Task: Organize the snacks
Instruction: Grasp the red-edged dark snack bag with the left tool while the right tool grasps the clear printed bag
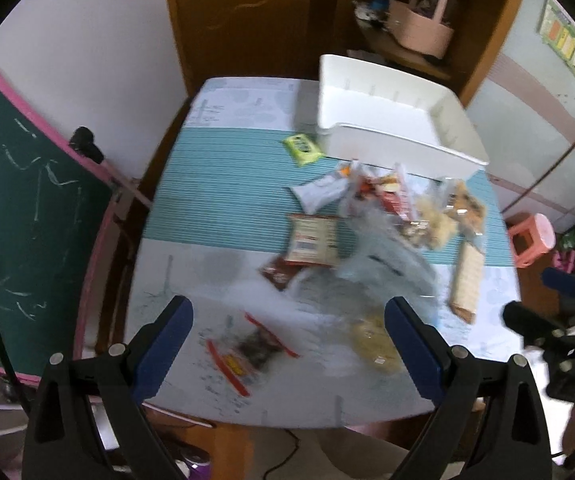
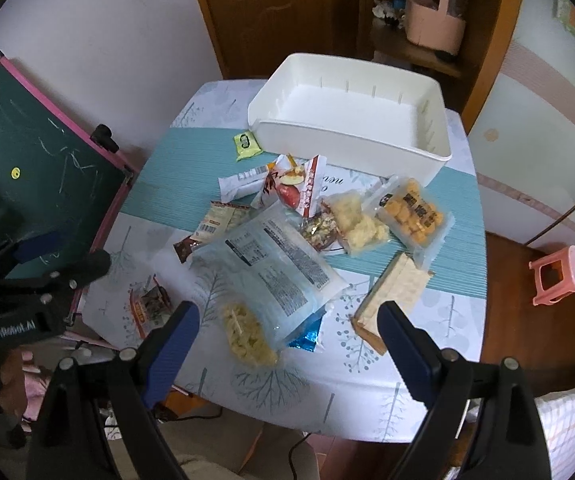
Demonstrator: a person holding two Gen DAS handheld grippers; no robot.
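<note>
From the left wrist camera, the left gripper (image 1: pixel 289 320) is seen with its two blue-padded fingers spread wide and nothing held between them, raised over the near edge of the table (image 1: pixel 215 208). The picture is blurred. One white bin (image 1: pixel 391 124) stands at the far right corner, with nothing seen inside. One green packet (image 1: pixel 302 149) lies just beside the bin's near left corner. A heap of snack packets is spread from the bin's near wall towards the near edge; an exact count cannot be made here. One red-edged packet (image 1: pixel 249 350) lies apart from the heap near the near edge, between the fingers in the picture. The right gripper (image 1: pixel 543 320) is glimpsed at the right edge; its opening cannot be told from here.

From the right wrist camera, the right gripper (image 2: pixel 289 320) is likewise spread wide and holds nothing. About eleven packets can be counted on the table, among them one large pale blue bag (image 2: pixel 271 264) in the middle, one bag of orange pieces (image 2: pixel 413 212) towards the right edge, one flat cracker pack (image 2: pixel 393 296) and one clear bag of yellow chips (image 2: pixel 247 336) near the near edge. One chalkboard (image 2: pixel 39 168) stands off the left edge, and one pink stool (image 2: pixel 559 276) off the right.
</note>
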